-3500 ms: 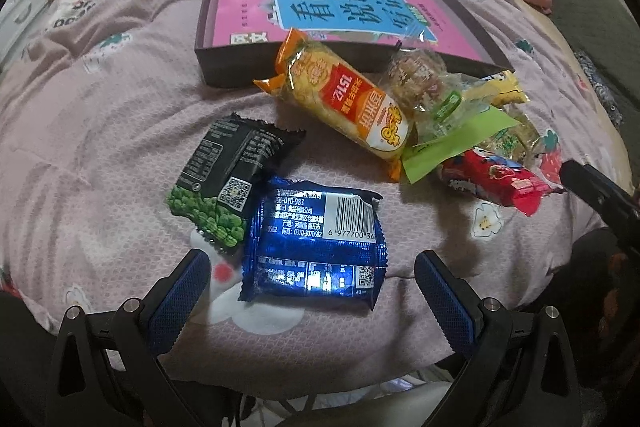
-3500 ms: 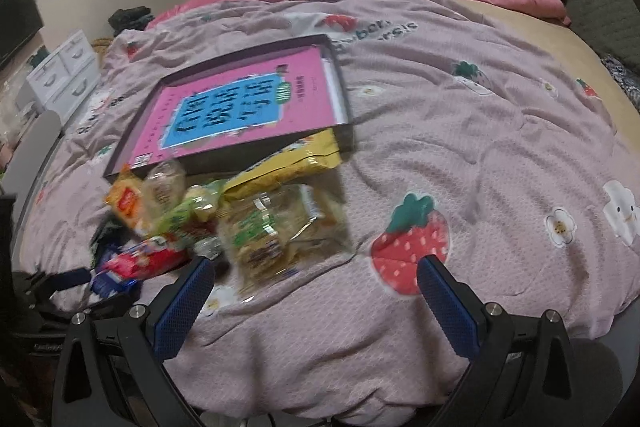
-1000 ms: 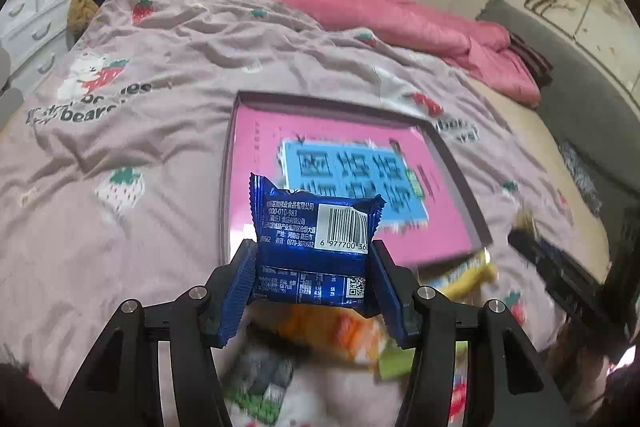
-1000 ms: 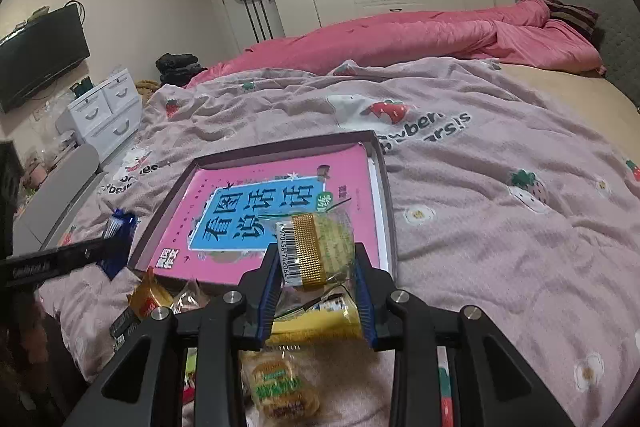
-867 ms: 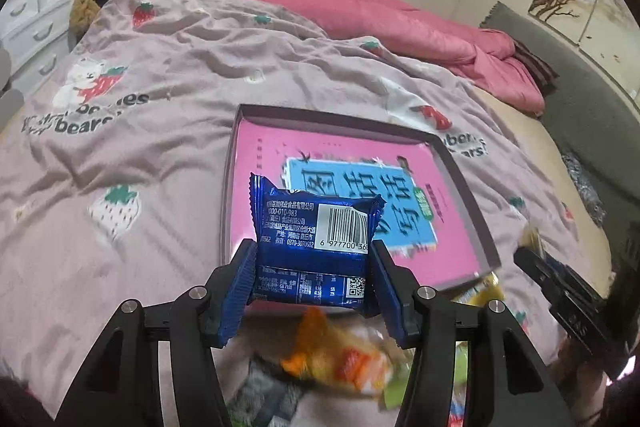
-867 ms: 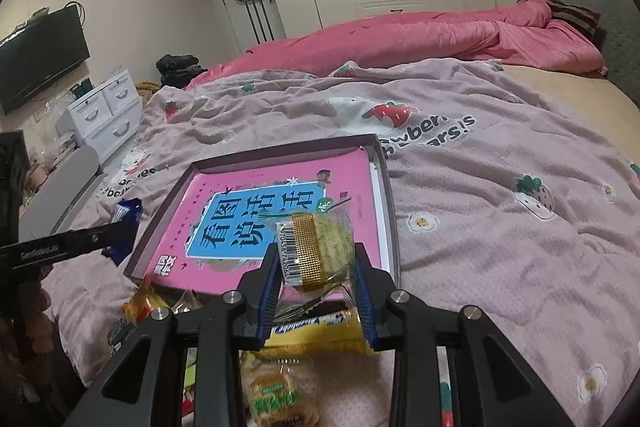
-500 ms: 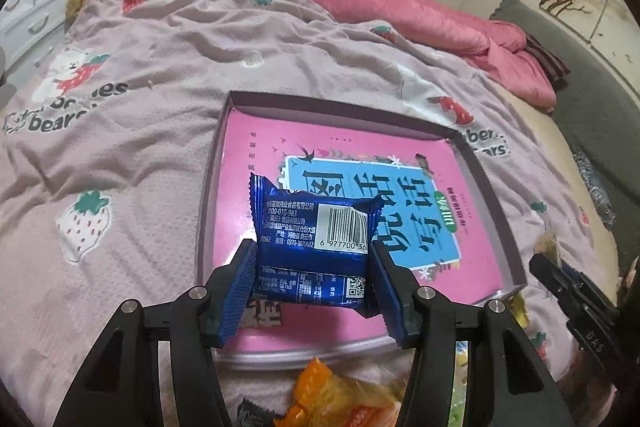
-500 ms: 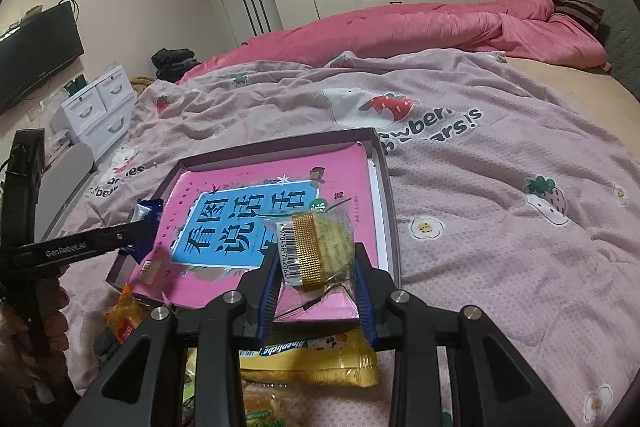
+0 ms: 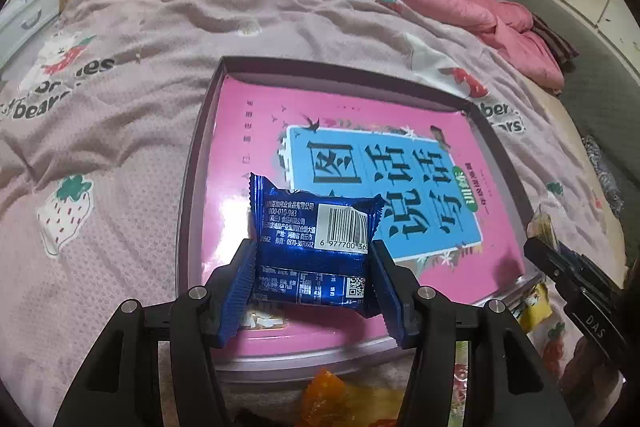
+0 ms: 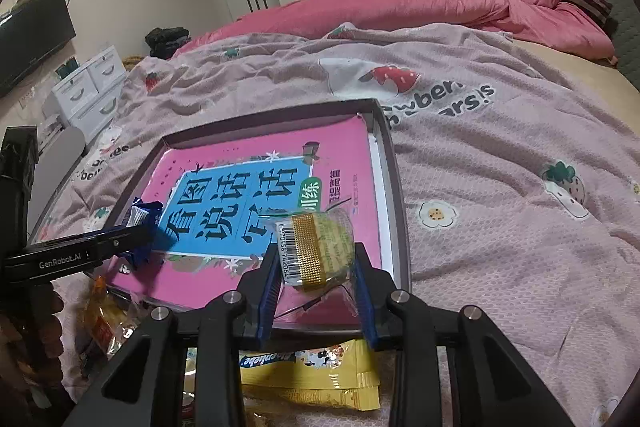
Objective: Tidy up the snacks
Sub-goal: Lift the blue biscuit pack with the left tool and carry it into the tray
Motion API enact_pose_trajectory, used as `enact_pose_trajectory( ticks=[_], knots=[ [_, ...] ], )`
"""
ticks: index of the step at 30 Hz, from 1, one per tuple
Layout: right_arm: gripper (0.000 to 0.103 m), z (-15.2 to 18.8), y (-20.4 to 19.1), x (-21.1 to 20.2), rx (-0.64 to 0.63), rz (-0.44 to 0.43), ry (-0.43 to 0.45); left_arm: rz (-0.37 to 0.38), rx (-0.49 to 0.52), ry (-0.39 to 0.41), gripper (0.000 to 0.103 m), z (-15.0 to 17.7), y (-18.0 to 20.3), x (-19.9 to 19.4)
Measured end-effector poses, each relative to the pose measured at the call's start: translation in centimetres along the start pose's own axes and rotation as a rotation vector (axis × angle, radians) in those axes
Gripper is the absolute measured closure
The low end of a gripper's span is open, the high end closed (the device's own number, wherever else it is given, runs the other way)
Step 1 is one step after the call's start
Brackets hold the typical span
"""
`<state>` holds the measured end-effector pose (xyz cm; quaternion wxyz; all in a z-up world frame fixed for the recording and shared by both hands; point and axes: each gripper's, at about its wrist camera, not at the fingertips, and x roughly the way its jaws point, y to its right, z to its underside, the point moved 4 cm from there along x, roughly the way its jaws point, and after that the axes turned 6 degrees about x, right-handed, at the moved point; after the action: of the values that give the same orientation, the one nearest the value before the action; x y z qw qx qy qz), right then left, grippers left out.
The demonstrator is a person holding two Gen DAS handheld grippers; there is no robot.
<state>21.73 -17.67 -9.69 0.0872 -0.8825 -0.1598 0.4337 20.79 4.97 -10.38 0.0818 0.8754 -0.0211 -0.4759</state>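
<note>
My left gripper is shut on a blue foil snack packet and holds it over the near left part of a shallow dark tray with a pink book inside. My right gripper is shut on a clear-wrapped round cake with a gold band and holds it over the tray's near right corner. The left gripper with the blue packet shows at the left of the right wrist view. The right gripper shows at the right edge of the left wrist view.
The tray lies on a mauve strawberry-print quilt on a bed. Loose snacks lie in front of the tray: a yellow packet, an orange packet and others. A pink duvet lies behind, white drawers at the left.
Both grippers have moved forward and lower toward the tray with their snacks held. The tray looks larger and nearer in both views.
</note>
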Motion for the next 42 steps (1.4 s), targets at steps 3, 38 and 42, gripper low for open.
enact_pose_trajectory(
  ticks=[3, 38, 42],
  knots=[
    [0.069, 0.2, 0.0, 0.4, -0.003, 0.007, -0.014, 0.0, 0.0, -0.004, 0.045, 0.2, 0.0, 0.1],
    [0.06, -0.2, 0.8, -0.4, 0.022, 0.015, 0.007, 0.024, 0.005, -0.01, 0.036, 0.2, 0.0, -1.4],
    [0.056, -0.6, 0.8, -1.4, 0.028, 0.0, 0.035, 0.029, 0.009, 0.019, 0.034, -0.2, 0.2, -2.8]
  ],
)
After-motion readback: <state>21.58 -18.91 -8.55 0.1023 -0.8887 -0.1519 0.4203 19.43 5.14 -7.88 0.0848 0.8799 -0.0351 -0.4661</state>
